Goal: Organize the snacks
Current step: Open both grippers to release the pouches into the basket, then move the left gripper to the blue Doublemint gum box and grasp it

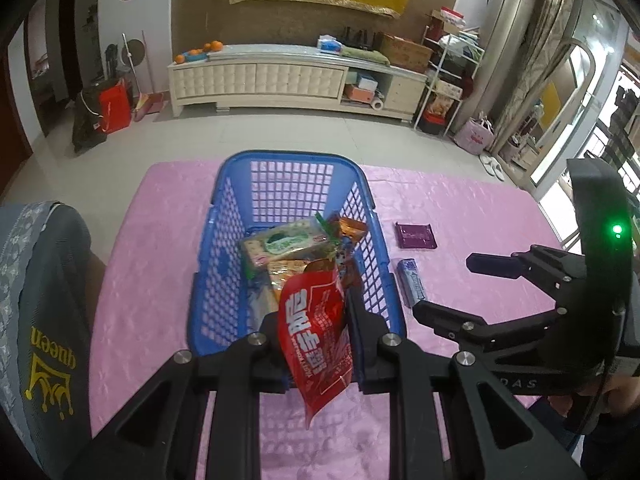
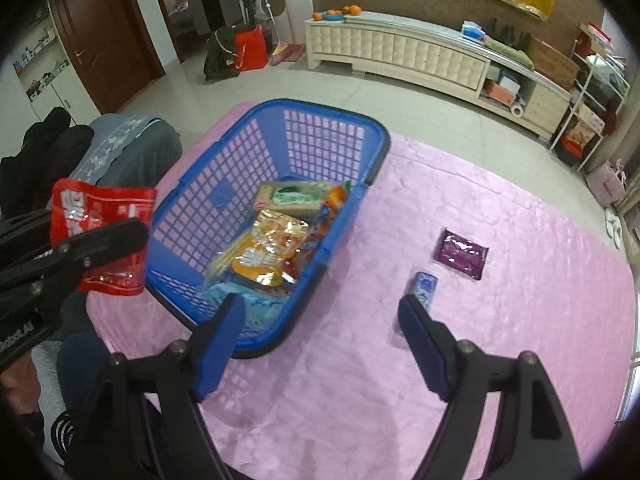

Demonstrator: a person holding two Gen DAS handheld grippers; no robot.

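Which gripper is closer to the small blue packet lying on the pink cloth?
Right. The right gripper is open just short of the small blue packet. The left gripper is across the blue basket, shut on the red snack bag.
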